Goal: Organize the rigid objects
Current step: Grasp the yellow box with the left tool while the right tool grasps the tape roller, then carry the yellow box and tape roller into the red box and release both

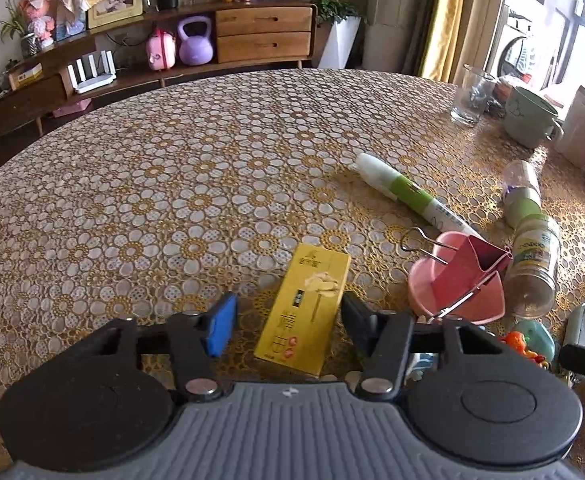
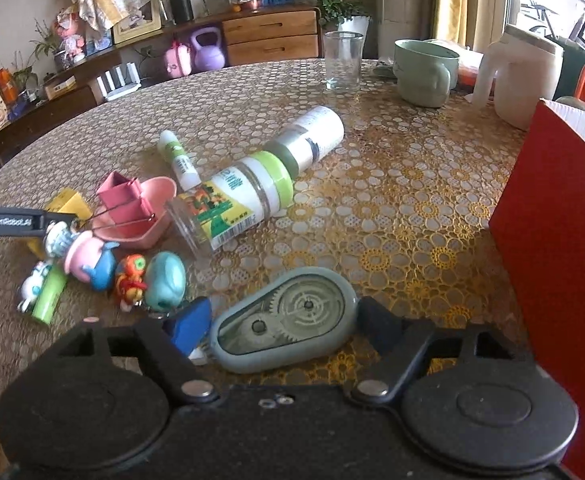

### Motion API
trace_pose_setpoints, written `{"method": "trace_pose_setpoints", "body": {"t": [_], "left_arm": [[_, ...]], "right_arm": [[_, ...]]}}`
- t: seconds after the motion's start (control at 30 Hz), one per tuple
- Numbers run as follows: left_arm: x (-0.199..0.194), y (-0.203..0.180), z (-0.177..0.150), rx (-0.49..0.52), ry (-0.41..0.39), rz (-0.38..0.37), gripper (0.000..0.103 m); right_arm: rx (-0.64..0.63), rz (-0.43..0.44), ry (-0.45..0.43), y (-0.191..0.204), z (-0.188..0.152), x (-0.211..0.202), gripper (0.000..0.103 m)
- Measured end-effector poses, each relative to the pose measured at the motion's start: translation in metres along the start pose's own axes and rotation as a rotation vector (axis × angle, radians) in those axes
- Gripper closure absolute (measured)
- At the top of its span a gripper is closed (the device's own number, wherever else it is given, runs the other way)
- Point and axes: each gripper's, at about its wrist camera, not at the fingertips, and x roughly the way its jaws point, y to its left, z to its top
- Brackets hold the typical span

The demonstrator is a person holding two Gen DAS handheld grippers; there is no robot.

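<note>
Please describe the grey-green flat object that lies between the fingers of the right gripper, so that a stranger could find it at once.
On the round table with the gold flower cloth, look at the near edge beside the red box. There the correction tape dispenser lies flat. Unlike the toys and jars nearby, it is teardrop-shaped, with gear wheels visible through a clear window.

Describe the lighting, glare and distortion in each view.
Left wrist view: window blown out at the upper right, table edge bowed by the fisheye. Right wrist view: daylight glares off the table near the glass, toys at left slightly soft.
</note>
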Motion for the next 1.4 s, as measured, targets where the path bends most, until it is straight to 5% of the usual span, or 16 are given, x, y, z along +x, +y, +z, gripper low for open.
{"method": "trace_pose_setpoints", "body": {"t": [0.3,0.77,1.4], "left_arm": [[-0.005,-0.002,-0.003,0.015,0.007,-0.01,0.072],[-0.055,0.001,0.007,0.025,0.008,-0.011,0.073],[-0.133,-0.066,0.039,0.078,-0.04,-0.121,0.073]], "right_arm": [[-0.019,0.008,-0.005,-0.002,-0.01,-0.015,0.024],[-0.055,0.032,-0.064,0.001,0.004,-0.069,0.024],[-0.025,0.027,-0.151,-0.053,0.027,-0.147,0.024]]}}
